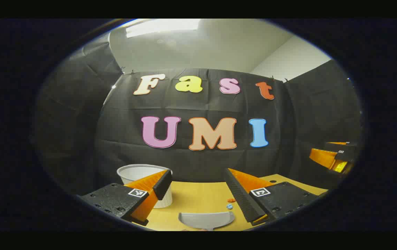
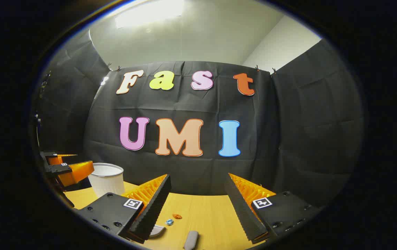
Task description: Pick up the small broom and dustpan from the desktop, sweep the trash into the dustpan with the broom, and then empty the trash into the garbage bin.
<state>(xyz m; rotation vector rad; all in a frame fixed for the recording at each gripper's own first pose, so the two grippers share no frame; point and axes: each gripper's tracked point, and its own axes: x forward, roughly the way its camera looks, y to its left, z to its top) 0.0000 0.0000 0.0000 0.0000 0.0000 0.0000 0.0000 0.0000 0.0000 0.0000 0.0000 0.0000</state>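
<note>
Both tongs gape wide and empty; lower your left tongs (image 1: 198,194) squarely over the dustpan (image 1: 206,220), right tongs (image 2: 196,203) onto the broom handle (image 2: 191,240).

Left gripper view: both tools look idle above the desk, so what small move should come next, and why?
Probably lower the open left tool onto the grey dustpan, which lies flat on the yellow desk just below its fingers, ungrasped. The trash bits sit beside it and the white bin stands behind, so nothing has started.
</note>
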